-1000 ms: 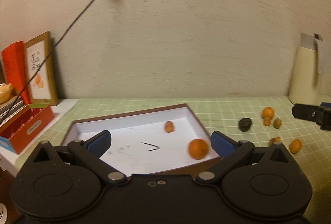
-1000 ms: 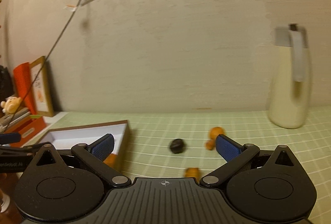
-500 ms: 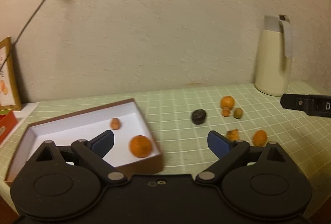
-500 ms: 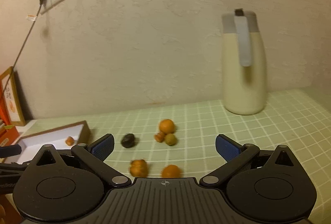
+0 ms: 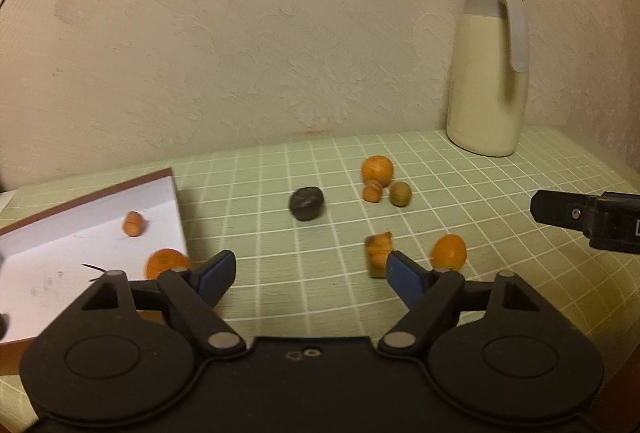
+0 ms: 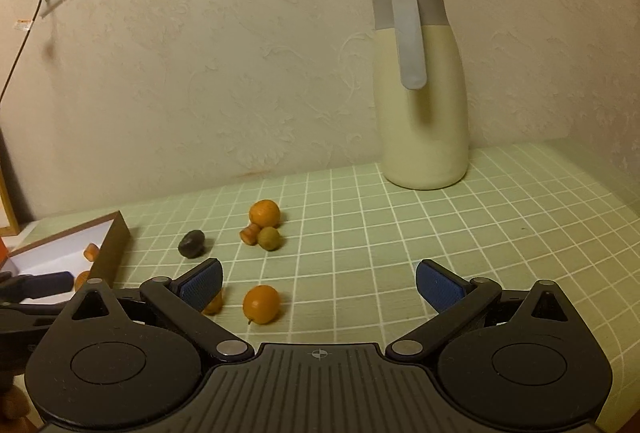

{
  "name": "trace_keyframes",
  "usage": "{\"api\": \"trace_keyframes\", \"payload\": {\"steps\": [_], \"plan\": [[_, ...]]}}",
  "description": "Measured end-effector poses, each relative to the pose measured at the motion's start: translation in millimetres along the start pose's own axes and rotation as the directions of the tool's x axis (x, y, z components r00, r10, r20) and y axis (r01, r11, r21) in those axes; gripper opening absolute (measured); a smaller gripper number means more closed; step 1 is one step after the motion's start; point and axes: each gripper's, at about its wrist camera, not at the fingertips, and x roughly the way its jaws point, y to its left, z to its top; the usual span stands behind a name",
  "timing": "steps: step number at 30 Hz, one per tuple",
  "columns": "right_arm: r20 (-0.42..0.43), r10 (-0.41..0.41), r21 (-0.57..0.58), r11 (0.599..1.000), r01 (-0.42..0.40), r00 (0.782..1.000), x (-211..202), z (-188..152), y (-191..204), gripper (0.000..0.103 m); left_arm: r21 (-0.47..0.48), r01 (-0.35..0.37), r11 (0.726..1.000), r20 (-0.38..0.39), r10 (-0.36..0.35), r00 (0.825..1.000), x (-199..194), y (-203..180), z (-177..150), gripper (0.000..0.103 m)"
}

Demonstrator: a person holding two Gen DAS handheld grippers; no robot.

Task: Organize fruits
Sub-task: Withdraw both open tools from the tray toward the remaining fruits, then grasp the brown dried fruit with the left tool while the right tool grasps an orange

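We have the left tongs closing on nothing and the right tongs spread wide and empty, with the nearest orange fruit on the tabletop just ahead, left of centre between the right fingers.

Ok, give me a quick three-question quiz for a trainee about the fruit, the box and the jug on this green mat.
1. True or false: the dark fruit lies inside the white box.
2. How many fruits lie in the box? A) none B) two C) five
3. Fill in: the cream jug stands upright against the ____.

Key
1. False; it lies on the green mat, apart from the box.
2. B; a small one and an orange one.
3. Wall.
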Motion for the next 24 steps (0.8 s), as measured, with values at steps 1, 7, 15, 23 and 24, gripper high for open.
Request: {"api": "trace_keyframes", "payload": {"steps": [1,7,15,23,24], "plan": [[0.002,-0.004,-0.005,1.000,0.004,1.000,0.0,-0.2,-0.2,0.103,0.001,0.003,1.000,-0.002,-0.003,1.000,2.9,-3.0,-0.1,0.073],[-0.008,-0.007,-0.006,1.000,0.007,1.000,3.9,-1.9,-4.3,0.093,-0.001,0.021,1.000,-0.015,-0.021,1.000,18.7,-15.4,0.0,0.073],[-0.028,-0.017,0.006,1.000,0.017,0.999,8.0,-4.4,-11.1,0.087,-0.010,0.036,0.999,-0.038,-0.036,0.999,34.9,-24.0,0.0,0.067],[-0.066,0.006,0.013,1.000,-0.005,0.998,18.1,-9.9,-13.4,0.060,-0.022,0.022,1.000,-0.057,-0.024,0.998,51.1,-27.3,0.5,0.054],[-0.073,0.014,0.019,1.000,-0.012,0.997,21.0,-11.1,-13.8,0.058,-0.023,0.020,1.000,-0.059,-0.022,0.998,52.9,-27.3,0.7,0.054]]}}
